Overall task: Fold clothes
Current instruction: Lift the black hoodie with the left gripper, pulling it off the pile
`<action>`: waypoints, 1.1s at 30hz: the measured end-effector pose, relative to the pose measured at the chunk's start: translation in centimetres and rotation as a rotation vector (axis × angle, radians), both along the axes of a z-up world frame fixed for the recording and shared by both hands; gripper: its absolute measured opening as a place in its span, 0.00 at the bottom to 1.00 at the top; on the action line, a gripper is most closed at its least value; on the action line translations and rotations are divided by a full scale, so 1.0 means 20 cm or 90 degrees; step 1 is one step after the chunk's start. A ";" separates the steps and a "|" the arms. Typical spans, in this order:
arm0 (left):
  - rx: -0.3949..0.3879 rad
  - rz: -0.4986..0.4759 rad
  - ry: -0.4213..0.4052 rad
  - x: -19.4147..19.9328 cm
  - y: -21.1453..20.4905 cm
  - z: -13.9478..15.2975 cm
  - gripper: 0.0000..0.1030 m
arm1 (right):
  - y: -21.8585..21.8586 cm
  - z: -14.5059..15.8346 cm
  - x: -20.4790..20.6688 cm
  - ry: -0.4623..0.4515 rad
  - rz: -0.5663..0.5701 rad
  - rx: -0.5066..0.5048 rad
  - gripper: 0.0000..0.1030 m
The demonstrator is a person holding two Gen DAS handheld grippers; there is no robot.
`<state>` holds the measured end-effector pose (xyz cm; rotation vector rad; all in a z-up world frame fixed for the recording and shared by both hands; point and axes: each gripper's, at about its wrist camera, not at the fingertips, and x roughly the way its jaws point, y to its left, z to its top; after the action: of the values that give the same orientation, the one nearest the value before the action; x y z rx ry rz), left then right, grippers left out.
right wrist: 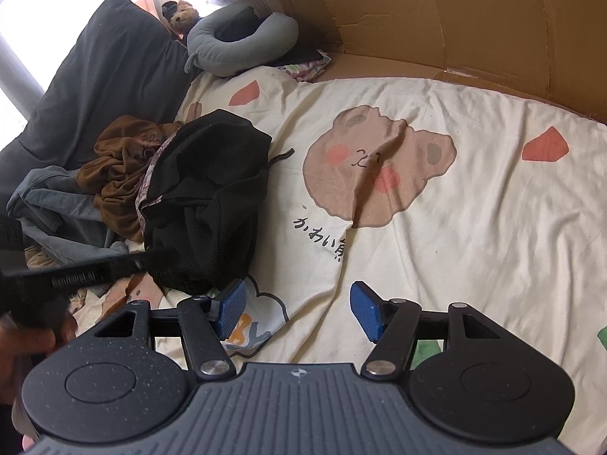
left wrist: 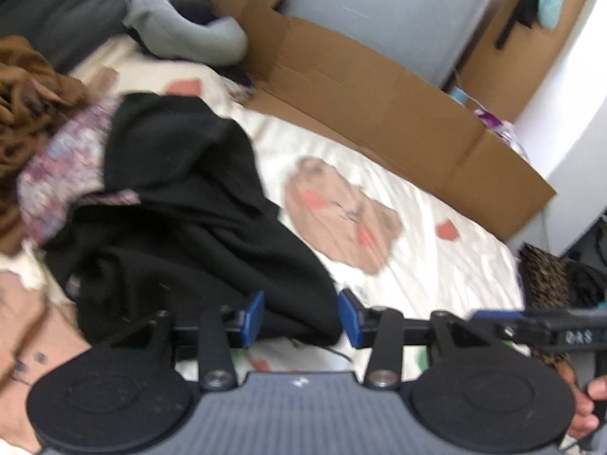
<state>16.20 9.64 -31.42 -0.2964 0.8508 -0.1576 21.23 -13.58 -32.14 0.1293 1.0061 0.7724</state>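
Observation:
A crumpled black garment (left wrist: 182, 197) lies on the cream bear-print bed sheet (left wrist: 436, 265). My left gripper (left wrist: 302, 318) is at its near edge. The blue pads stand apart with a fold of the black cloth lying loosely between them, so the gripper is open. In the right wrist view the same black garment (right wrist: 205, 204) sits left of centre. My right gripper (right wrist: 298, 309) hovers open over bare sheet (right wrist: 455, 227) just right of it, with nothing between its fingers.
A brown garment (right wrist: 117, 167), a floral cloth (left wrist: 60, 167) and blue-grey denim (right wrist: 49, 204) are heaped left of the black one. A grey neck pillow (right wrist: 242, 45) and dark pillow (right wrist: 102, 76) lie at the bed's head. Cardboard (right wrist: 455, 30) lines the far side.

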 end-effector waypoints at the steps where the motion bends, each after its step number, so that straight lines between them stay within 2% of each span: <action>1: 0.009 0.011 -0.005 0.00 0.02 0.01 0.48 | 0.00 0.00 0.00 -0.001 0.000 -0.001 0.63; 2: 0.018 0.022 -0.009 0.01 0.04 0.03 0.52 | 0.00 0.00 0.00 -0.001 0.000 -0.002 0.63; 9: 0.103 0.078 -0.026 0.11 0.18 0.06 0.57 | -0.01 -0.01 0.00 -0.002 -0.001 -0.011 0.63; 13: 0.167 0.089 -0.031 0.15 0.26 0.05 0.57 | -0.02 -0.02 0.00 0.000 -0.002 -0.017 0.63; 18: 0.237 0.071 -0.025 0.18 0.34 0.02 0.57 | -0.01 -0.03 0.00 -0.003 0.002 -0.024 0.63; 23: 0.269 0.069 -0.024 0.22 0.42 -0.01 0.57 | 0.00 -0.03 -0.01 -0.003 0.004 -0.030 0.63; 27: 0.278 0.060 -0.038 0.24 0.45 -0.02 0.57 | 0.00 -0.04 -0.01 -0.003 0.007 -0.034 0.63; 33: 0.288 0.069 -0.033 0.28 0.48 -0.06 0.56 | 0.01 -0.04 -0.02 -0.004 0.010 -0.038 0.63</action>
<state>21.79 19.17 -32.64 0.0861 0.7936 0.1295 20.92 -13.45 -33.01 0.0677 1.0248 0.7563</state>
